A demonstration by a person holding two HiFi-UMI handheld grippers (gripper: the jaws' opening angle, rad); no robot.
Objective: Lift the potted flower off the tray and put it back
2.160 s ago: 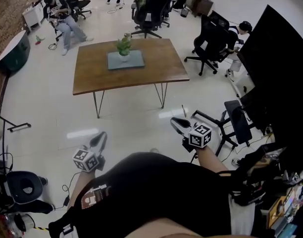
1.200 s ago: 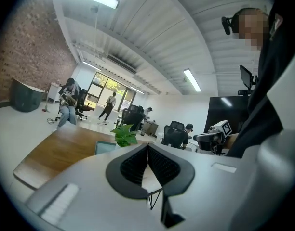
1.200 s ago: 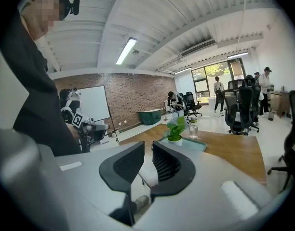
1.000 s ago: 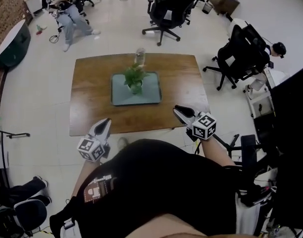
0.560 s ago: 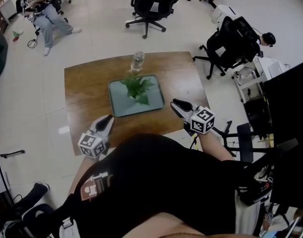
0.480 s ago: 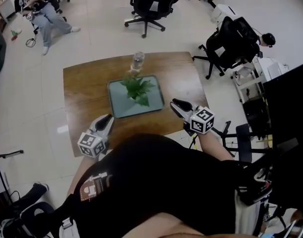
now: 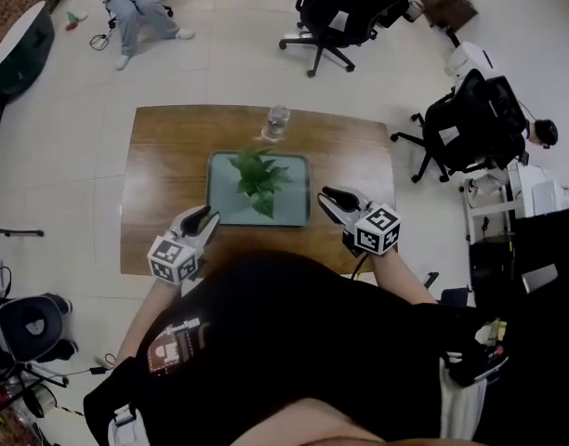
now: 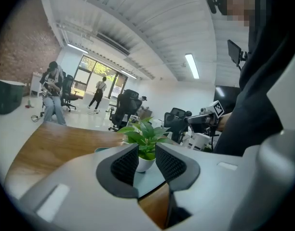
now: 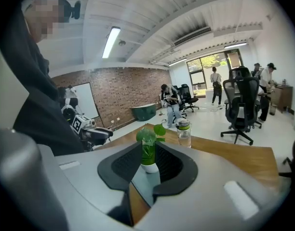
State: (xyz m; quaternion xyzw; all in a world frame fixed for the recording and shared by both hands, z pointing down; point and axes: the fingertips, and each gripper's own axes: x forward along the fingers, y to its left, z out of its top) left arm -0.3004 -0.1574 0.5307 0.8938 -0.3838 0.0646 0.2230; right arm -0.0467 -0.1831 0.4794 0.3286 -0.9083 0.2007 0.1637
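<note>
Left gripper [image 7: 208, 215], jaws just opening, and right gripper [image 7: 327, 197], both barely parted, empty, near potted flower [image 7: 258, 177] on tray [image 7: 229, 204]; such narrow gaps might topple its seemingly wider pot

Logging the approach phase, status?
Left gripper empty, jaws just been opening; right gripper open, empty. Potted flower upright on tray, untouched. Water bottle beyond tray, not blocking.

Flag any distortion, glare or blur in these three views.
Head view: evenly lit and sharp across the table. Left gripper view: strong fisheye, dark corners, potted flower in focus. Right gripper view: same fisheye, ceiling lamp blown out.
</note>
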